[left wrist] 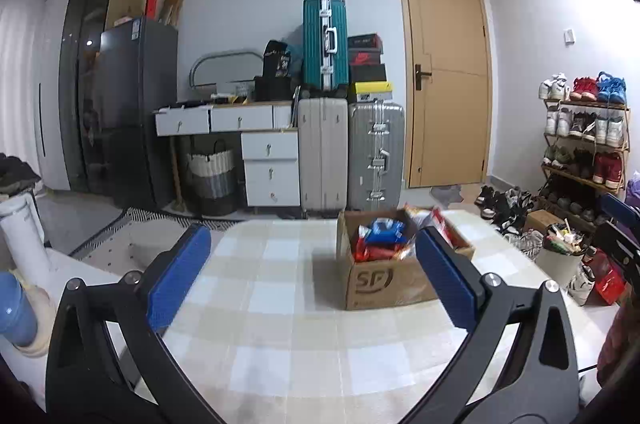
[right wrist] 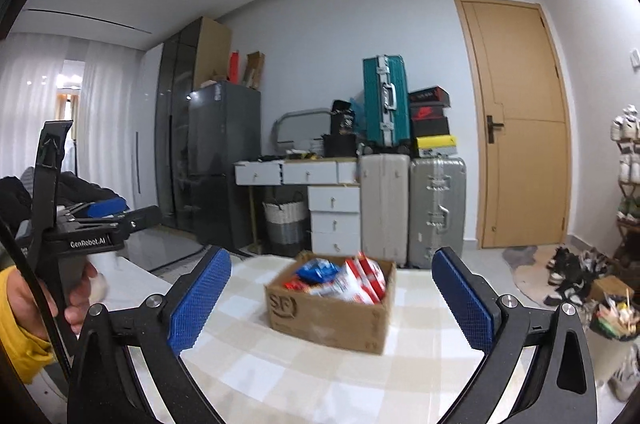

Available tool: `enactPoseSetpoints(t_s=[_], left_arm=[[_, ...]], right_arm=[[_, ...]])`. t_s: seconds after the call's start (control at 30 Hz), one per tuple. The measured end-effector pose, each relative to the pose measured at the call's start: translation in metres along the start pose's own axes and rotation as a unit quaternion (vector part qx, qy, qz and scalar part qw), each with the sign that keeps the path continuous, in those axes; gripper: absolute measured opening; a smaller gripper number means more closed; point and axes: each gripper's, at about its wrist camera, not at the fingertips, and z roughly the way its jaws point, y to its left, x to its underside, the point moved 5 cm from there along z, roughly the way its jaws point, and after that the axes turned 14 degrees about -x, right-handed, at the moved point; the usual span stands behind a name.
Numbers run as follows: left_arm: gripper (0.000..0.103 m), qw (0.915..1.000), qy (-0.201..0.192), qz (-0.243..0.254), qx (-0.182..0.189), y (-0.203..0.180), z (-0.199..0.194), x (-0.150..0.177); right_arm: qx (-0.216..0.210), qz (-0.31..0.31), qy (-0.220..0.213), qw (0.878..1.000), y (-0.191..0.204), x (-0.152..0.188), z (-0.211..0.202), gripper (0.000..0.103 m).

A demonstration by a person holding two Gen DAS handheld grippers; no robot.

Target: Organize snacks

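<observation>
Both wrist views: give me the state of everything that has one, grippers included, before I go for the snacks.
left gripper: open, nothing between its pads.
right gripper: open, empty.
cardboard box: on the checked table, flaps open, full of snack packets.
door: closed.
top desk drawer: slightly pulled out.
teal suitcase: upright, stacked on the beige suitcase.

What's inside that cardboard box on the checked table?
The cardboard box is open and heaped with snack packets: a blue bag on top, red and white packs beside it. Whatever lies beneath that top layer is covered.
</observation>
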Motion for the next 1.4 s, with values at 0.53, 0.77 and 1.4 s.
enactPoseSetpoints(t_s=[0.53,0.77,1.4], left_arm=[[0.102,0.9992,0.037,0.014,-0.011,-0.037,0.104,0.137],[0.102,0.9989,0.045,-0.001,-0.008,-0.034,0.118,0.143],[0.102,0.9995,0.027,-0.002,-0.014,-0.026,0.117,0.14]], right_arm=[[0.069,-0.013,0.034,0.997,-0.035,0.106,0.028,0.102],[0.067,-0.002,0.044,0.997,-0.042,0.11,0.037,0.102],[0.085,0.008,0.033,0.996,-0.044,0.109,0.03,0.102]])
